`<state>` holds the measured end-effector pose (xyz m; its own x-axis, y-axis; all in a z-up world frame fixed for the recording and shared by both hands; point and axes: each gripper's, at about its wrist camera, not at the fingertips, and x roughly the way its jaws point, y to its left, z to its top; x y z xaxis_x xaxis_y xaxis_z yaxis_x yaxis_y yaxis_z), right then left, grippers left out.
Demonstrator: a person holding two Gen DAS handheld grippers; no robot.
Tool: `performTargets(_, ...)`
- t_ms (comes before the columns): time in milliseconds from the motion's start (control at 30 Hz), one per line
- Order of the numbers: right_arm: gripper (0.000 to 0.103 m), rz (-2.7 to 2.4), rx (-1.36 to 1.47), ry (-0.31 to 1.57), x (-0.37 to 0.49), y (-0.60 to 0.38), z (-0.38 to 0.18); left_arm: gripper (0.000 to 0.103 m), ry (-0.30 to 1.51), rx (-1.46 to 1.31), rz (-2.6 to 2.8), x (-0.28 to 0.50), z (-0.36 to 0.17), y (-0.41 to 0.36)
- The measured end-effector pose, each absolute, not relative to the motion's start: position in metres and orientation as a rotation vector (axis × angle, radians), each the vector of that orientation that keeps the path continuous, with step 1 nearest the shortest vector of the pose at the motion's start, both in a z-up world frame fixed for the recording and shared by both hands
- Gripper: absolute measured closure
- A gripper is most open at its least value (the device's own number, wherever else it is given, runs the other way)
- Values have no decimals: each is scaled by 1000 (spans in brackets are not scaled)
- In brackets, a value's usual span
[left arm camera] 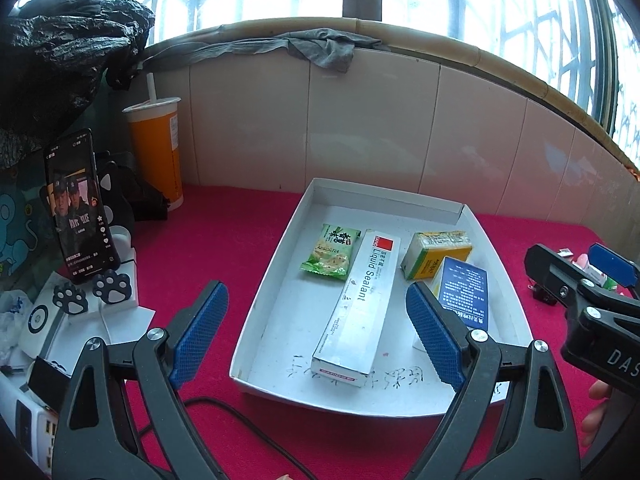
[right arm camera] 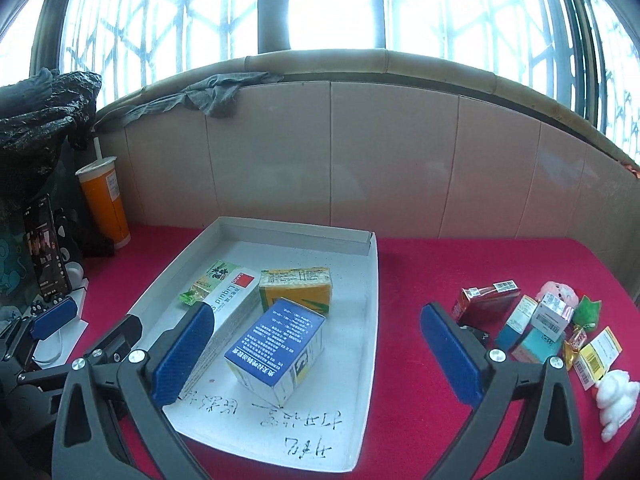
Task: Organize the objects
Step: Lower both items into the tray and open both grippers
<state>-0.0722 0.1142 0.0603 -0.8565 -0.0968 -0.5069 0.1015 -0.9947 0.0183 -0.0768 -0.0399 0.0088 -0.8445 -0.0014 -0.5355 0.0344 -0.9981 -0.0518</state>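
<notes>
A white cardboard tray (left arm camera: 280, 264) (right arm camera: 360, 320) lies on the red cloth. In it are a green snack packet (left arm camera: 329, 254), a long white "Liquid Sealant" box (left arm camera: 360, 300) (right arm camera: 236, 308), a yellow box (left arm camera: 436, 254) (right arm camera: 296, 286) and a blue-topped box (left arm camera: 464, 292) (right arm camera: 276, 344). My left gripper (left arm camera: 318, 300) hovers open over the tray's near left side, holding nothing. My right gripper (right arm camera: 316, 316) (left arm camera: 576, 264) stands wide open near the tray's right edge, its pads clear of the blue-topped box. To the right lie several small items, among them a red box (right arm camera: 486, 300), a teal box (right arm camera: 536, 344) and a white figurine (right arm camera: 614, 402).
An orange cup with a straw (left arm camera: 158, 152) stands at the back left by the tiled wall. A phone on a paw-print stand (left arm camera: 80, 216), a black bag (left arm camera: 60, 52) and a power strip (left arm camera: 32, 420) crowd the left side. A black cable (left arm camera: 240, 420) crosses the cloth near me.
</notes>
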Motion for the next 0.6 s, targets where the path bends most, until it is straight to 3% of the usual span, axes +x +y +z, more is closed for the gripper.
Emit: performTargets(600, 0, -2975, 953, -215, -23, 187, 43, 12, -37, 934, -3080, -66, 7, 0)
